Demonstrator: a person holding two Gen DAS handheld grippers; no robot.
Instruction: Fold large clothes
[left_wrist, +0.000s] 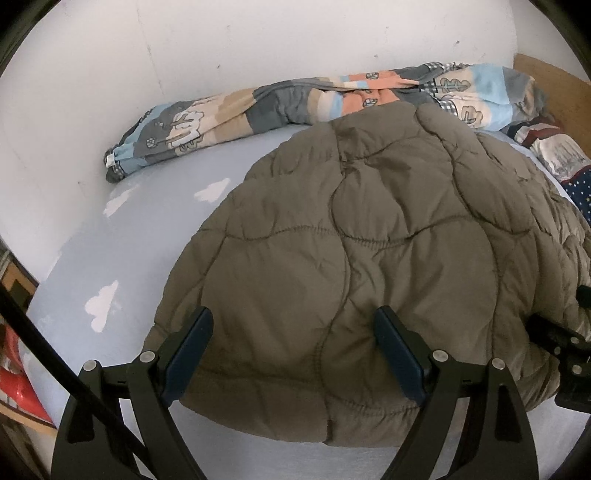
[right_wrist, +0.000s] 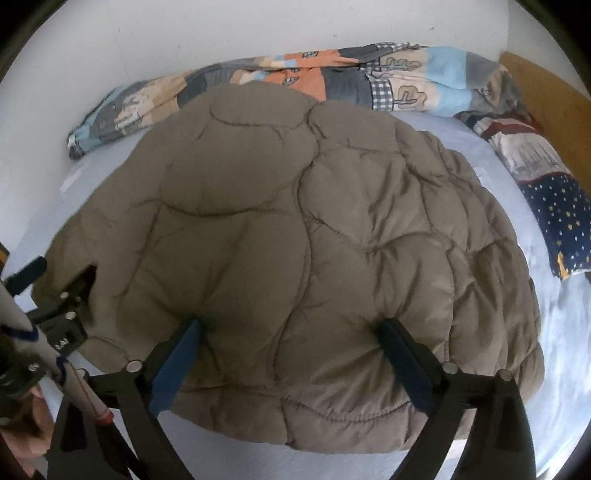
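Observation:
An olive-brown quilted puffer jacket (left_wrist: 369, 240) (right_wrist: 277, 221) lies spread on the light blue bed sheet (left_wrist: 110, 240) (right_wrist: 576, 350). My left gripper (left_wrist: 293, 325) is open, and its two blue-padded fingers rest wide apart on the jacket's near hem, towards its left side. My right gripper (right_wrist: 291, 326) is open too. Its fingertips dent the padding near the hem further right. Neither pair of pads pinches the cloth. Each gripper shows at the edge of the other's view: the right gripper (left_wrist: 554, 339) and the left gripper (right_wrist: 70, 306).
A rolled patchwork duvet (left_wrist: 295, 99) (right_wrist: 369, 74) lies along the white wall behind the jacket. A star-patterned blanket (right_wrist: 561, 221) (left_wrist: 580, 188) and a wooden headboard (right_wrist: 554, 96) are at the right. A red object (left_wrist: 18, 384) sits beyond the bed's left edge. A person's hand (right_wrist: 33, 406) shows at the lower left.

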